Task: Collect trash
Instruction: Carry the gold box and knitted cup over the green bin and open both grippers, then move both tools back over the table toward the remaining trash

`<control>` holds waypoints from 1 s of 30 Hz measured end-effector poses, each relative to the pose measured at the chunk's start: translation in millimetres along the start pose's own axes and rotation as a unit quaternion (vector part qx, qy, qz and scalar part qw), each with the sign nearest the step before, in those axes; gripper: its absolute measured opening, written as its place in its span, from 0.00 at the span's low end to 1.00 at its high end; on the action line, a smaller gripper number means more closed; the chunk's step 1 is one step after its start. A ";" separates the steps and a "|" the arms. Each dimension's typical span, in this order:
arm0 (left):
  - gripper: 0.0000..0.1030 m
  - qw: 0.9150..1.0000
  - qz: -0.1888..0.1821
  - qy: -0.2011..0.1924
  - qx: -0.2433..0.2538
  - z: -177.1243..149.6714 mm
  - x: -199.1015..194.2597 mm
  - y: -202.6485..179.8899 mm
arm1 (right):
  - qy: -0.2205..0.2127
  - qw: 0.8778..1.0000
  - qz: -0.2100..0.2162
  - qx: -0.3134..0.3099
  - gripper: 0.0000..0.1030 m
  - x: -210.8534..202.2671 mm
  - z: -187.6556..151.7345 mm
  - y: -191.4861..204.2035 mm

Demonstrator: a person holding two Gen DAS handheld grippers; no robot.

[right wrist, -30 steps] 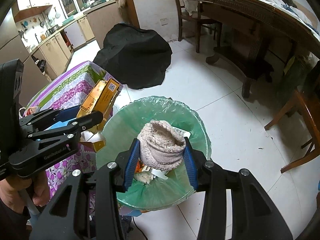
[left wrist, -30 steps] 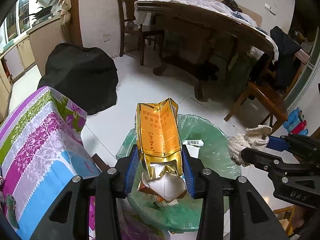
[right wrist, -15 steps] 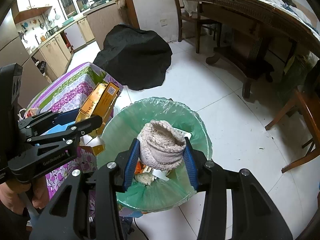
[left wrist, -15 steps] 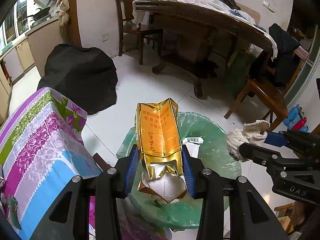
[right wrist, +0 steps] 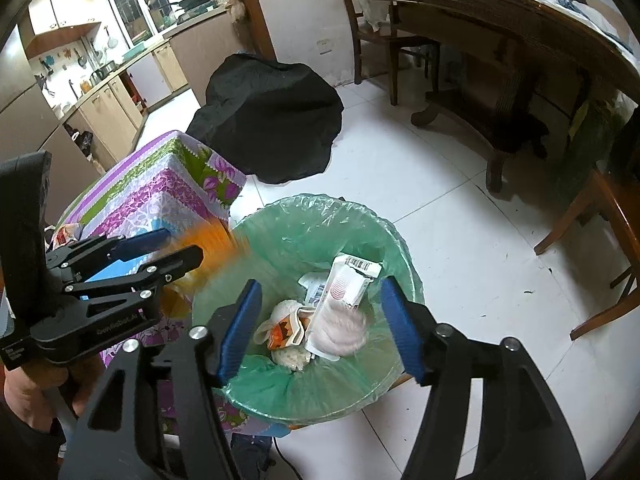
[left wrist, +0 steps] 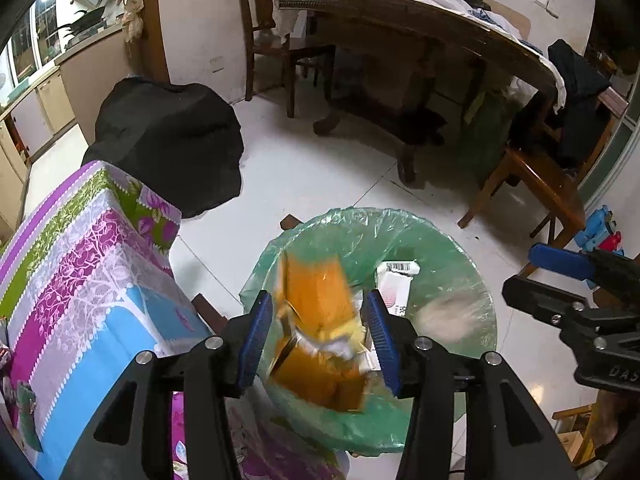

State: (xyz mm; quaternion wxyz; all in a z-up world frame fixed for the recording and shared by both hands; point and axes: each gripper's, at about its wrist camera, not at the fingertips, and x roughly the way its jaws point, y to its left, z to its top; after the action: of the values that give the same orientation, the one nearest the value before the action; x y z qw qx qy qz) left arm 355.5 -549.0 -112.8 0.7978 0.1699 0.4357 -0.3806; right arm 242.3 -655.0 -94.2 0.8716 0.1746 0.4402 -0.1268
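You tilt both grippers steeply down over the green-lined bin [left wrist: 400, 240]. Your left gripper [left wrist: 318, 332] has just been opening its jaws; they stand apart, and the blurred gold carton [left wrist: 320, 320] between them hangs free of the pads, above the bin's 8 o'clock rim. Your right gripper [right wrist: 320, 320] has also just been widening its jaws, and they grip nothing. The pale rag [right wrist: 344, 330] lies blurred in the bin, beside a white wrapper [right wrist: 344, 286].
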 end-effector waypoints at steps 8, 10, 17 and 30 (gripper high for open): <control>0.49 1.000 0.000 0.003 -0.002 -4.2 2.5 3.9 | -0.006 1.000 0.000 0.004 0.59 -1.5 -4.0 -2.2; 0.49 1.000 0.001 0.001 0.001 -4.9 0.6 3.5 | -0.011 1.000 0.000 0.004 0.59 -4.4 -4.4 -2.4; 0.49 1.000 0.004 -0.011 0.018 -21.7 -20.5 5.2 | -0.093 0.996 0.009 0.001 0.77 -41.7 -16.6 8.5; 0.66 0.993 0.047 -0.106 -0.015 -111.6 -158.5 111.7 | -0.167 0.982 0.078 -0.027 0.90 -73.9 -94.1 74.3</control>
State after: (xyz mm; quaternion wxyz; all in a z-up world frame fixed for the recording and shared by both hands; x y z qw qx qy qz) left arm 324.2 -336.0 -51.7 0.8587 0.1367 0.3462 -0.3522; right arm 159.3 -543.5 -71.8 0.9446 0.1607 0.2765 -0.0740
